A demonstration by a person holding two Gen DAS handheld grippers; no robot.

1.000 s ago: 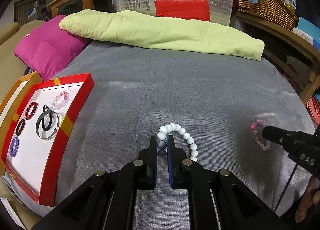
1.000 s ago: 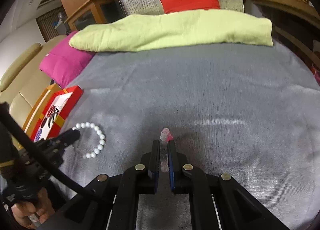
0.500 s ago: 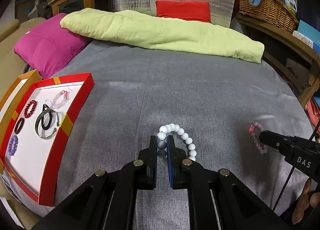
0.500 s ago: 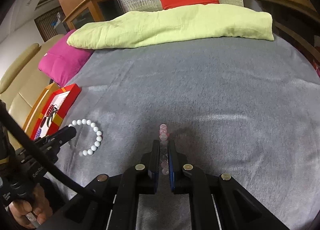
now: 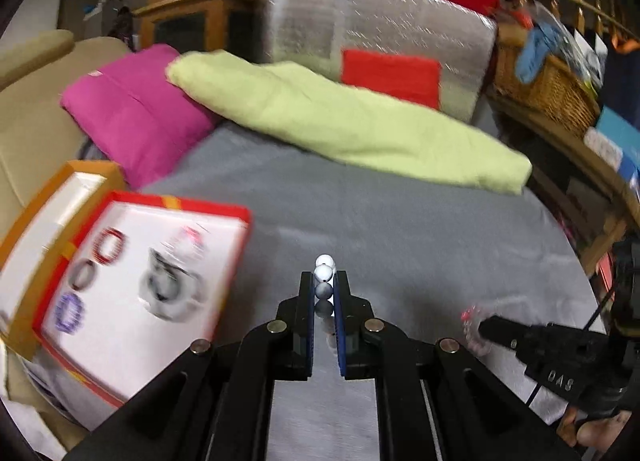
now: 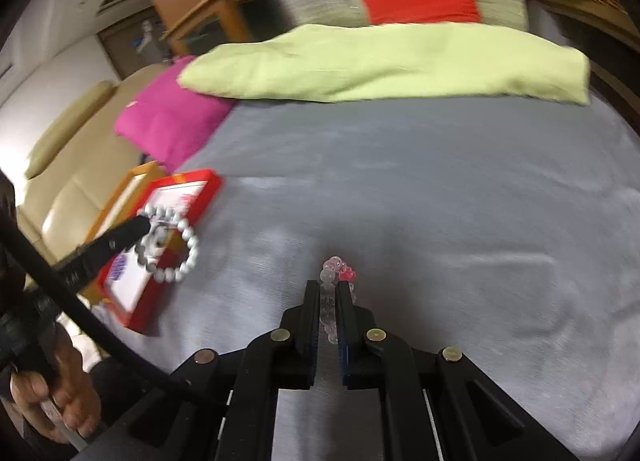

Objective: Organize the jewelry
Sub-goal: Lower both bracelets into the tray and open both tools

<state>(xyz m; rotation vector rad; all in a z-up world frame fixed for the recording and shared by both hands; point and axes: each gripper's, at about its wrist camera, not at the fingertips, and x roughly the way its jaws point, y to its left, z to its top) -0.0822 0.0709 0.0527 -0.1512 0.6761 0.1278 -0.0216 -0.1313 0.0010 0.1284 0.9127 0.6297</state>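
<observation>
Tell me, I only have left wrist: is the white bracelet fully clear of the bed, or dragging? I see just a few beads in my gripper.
Observer: From right wrist, the white bracelet hangs as a full open loop from the left gripper. It looks lifted, not dragging.
Operator: Where is it relative to the tray?
Observer: In that view the loop overlaps the red tray at its near edge. Whether it is actually over the tray I cannot tell.
Operator: Right side has its piece?
Observer: Yes. The right gripper is shut on the pink bracelet, with clear beads between the fingers and a pink cluster past the tips.
</observation>
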